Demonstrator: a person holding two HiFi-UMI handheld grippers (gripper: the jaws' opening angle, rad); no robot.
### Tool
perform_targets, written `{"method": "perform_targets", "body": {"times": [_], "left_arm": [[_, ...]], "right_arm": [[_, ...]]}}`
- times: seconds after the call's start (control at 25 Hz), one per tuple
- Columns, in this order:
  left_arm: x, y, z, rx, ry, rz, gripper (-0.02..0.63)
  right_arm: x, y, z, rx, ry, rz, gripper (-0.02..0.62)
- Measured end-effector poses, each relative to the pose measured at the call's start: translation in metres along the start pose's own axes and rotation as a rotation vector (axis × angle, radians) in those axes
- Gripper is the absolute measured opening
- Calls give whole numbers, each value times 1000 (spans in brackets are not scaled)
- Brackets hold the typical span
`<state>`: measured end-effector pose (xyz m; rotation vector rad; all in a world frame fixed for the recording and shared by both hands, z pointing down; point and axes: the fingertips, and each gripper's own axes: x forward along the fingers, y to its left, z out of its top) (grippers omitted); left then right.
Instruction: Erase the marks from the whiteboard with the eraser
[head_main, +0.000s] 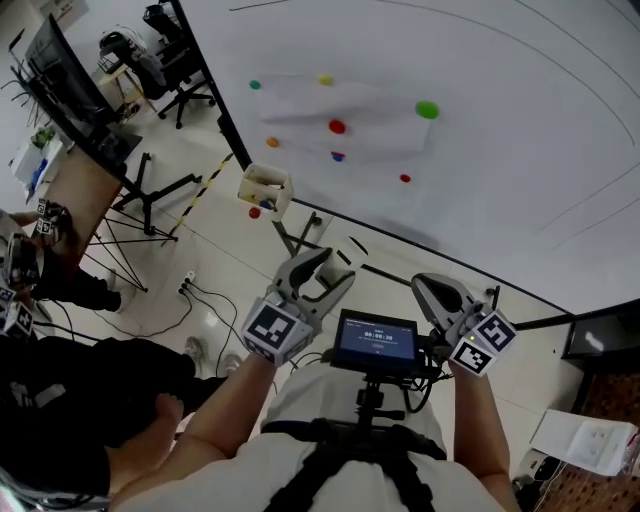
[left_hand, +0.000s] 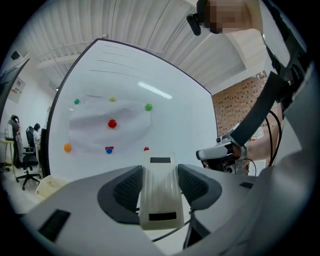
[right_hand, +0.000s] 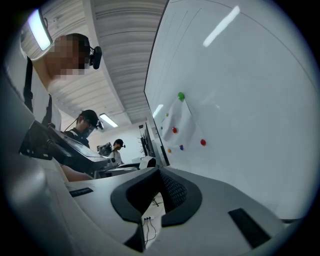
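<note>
The whiteboard (head_main: 500, 120) stands in front of me, with thin black curved lines (head_main: 560, 60) across its upper part. Several coloured magnets hold a sheet of paper (head_main: 340, 115) on it. My left gripper (head_main: 325, 262) is held low and off the board, shut on a white eraser (left_hand: 159, 190) that sits upright between its dark pads. The board also fills the left gripper view, lines (left_hand: 115, 50) near its top. My right gripper (head_main: 425, 283) is level with it to the right, its jaws shut tip to tip (right_hand: 160, 172) with nothing between them.
A small box (head_main: 265, 190) with coloured bits hangs at the board's lower left corner. Stand legs and cables (head_main: 215, 300) lie on the floor below. A desk (head_main: 70, 170), chairs and another person are at the left. Papers (head_main: 590, 440) lie at the bottom right.
</note>
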<state>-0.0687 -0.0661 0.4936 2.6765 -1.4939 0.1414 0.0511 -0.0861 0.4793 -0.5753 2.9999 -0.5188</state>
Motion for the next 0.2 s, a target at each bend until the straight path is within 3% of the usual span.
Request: {"method": "perform_targets", "body": {"times": [0.2], "left_arm": [[-3, -7, 5, -7, 1, -20, 259]], "right_arm": [[0, 7, 3, -1, 6, -7, 18]]}}
